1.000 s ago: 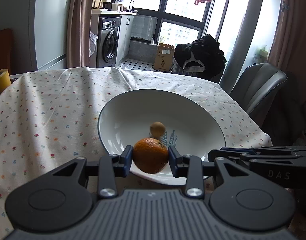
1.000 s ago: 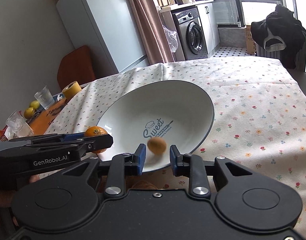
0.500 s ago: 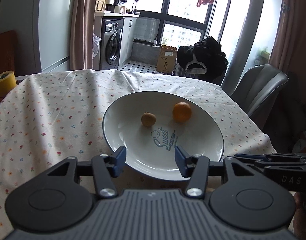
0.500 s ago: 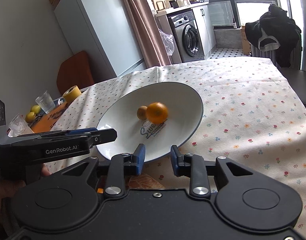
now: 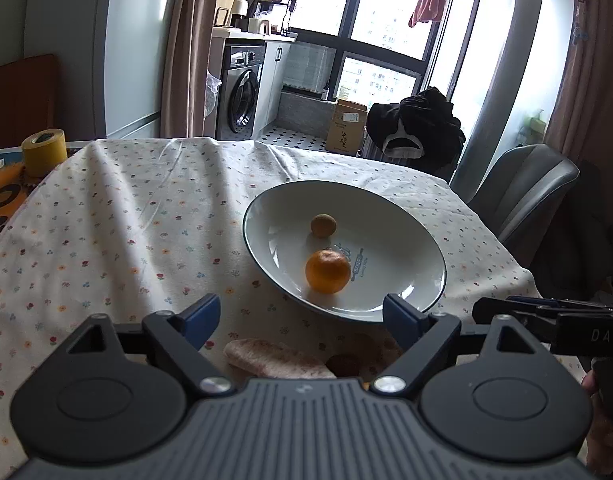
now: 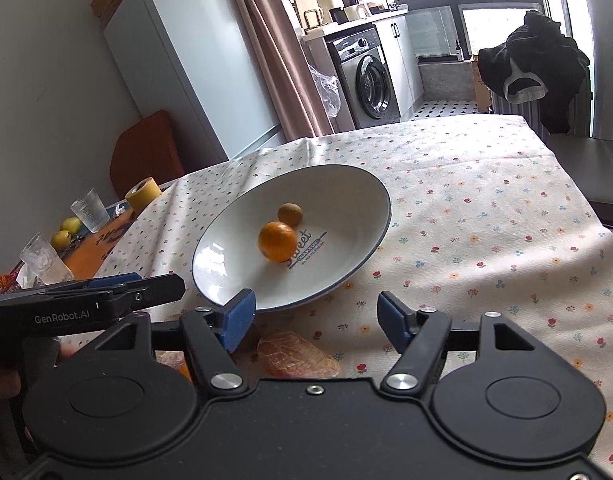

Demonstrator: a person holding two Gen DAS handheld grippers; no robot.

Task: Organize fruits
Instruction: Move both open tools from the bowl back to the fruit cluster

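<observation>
Fingers [image 5: 202, 318] spread, floral tablecloth [image 5: 126, 220], washing machine [image 5: 242, 98]

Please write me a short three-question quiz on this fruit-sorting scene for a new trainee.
1. True or false: the left gripper is shut on the orange.
2. Multiple choice: where does the small brown kiwi lie? A) on the tablecloth; B) in the white plate, beside the orange; C) between the fingers of the right gripper.
3. Fill in: the yellow roll of tape stands near the table's ___ edge in the left wrist view.

Key: 1. False; both grippers are open and empty, short of the plate. 2. B. 3. Far left.
</observation>
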